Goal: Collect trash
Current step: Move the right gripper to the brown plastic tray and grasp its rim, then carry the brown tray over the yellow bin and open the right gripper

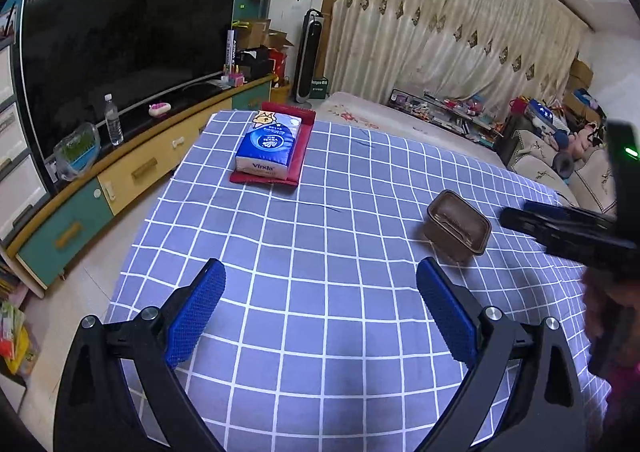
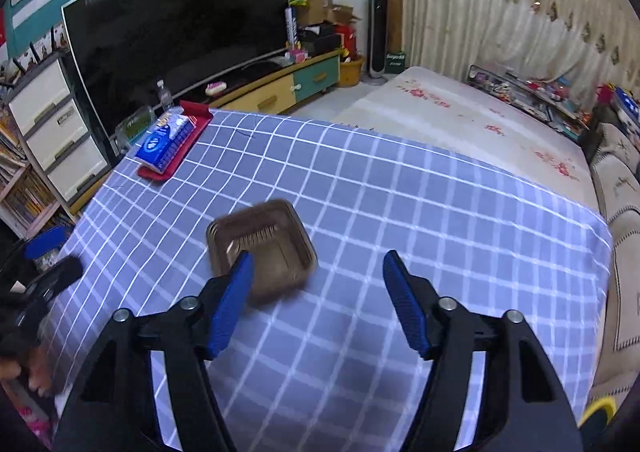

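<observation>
Two blue-padded fingers of the left tool stand wide apart in the left wrist view, with nothing between them but the blue checked cloth of the counter. A brown plastic tray, empty and upright with its open side up, sits on the cloth ahead and to the right of that tool, apart from its right finger. Its long axis runs from upper left to lower right in this view. The right tool reaches in from the right edge, its tip just beside the tray; whether it touches cannot be told here. Farther off on the counter a blue tissue pack lies on a red mat, well apart from the tray. Beyond the counter are a large television, a water bottle on the low cabinet, and curtains. In the right wrist view the right tool is open at a middling width, nothing between its pads. The tray, blurred, lies ahead and left, with the left finger overlapping its near edge; contact cannot be told. The tissue pack and red mat sit at the far left corner of the counter, and a bed lies beyond its far edge. The left tool shows at the left border.
</observation>
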`<action>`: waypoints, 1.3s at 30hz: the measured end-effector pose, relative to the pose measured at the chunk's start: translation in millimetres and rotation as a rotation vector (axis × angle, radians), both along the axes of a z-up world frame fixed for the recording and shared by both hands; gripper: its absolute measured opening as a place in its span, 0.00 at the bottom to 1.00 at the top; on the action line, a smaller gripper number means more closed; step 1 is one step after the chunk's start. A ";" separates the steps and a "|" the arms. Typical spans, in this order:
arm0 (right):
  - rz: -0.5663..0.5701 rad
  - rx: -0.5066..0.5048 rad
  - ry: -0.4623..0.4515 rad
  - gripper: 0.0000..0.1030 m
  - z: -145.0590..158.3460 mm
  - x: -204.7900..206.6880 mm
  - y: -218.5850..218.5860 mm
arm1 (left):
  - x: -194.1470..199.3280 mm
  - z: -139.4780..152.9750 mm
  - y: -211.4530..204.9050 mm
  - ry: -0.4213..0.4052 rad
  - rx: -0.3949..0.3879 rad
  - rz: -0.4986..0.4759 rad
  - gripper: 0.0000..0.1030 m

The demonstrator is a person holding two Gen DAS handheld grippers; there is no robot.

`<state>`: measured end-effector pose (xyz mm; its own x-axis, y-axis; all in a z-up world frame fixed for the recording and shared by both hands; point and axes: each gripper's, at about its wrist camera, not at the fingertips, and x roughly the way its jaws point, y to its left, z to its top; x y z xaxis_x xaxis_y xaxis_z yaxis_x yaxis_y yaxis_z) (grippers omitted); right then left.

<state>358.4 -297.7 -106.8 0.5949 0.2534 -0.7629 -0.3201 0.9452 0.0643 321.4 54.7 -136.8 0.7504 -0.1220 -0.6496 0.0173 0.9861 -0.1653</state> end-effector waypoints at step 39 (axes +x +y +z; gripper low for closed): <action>-0.638 0.070 -0.049 0.06 20.1 -190.9 -261.8 | -16.9 9.1 -27.4 -0.047 -0.013 -0.114 0.92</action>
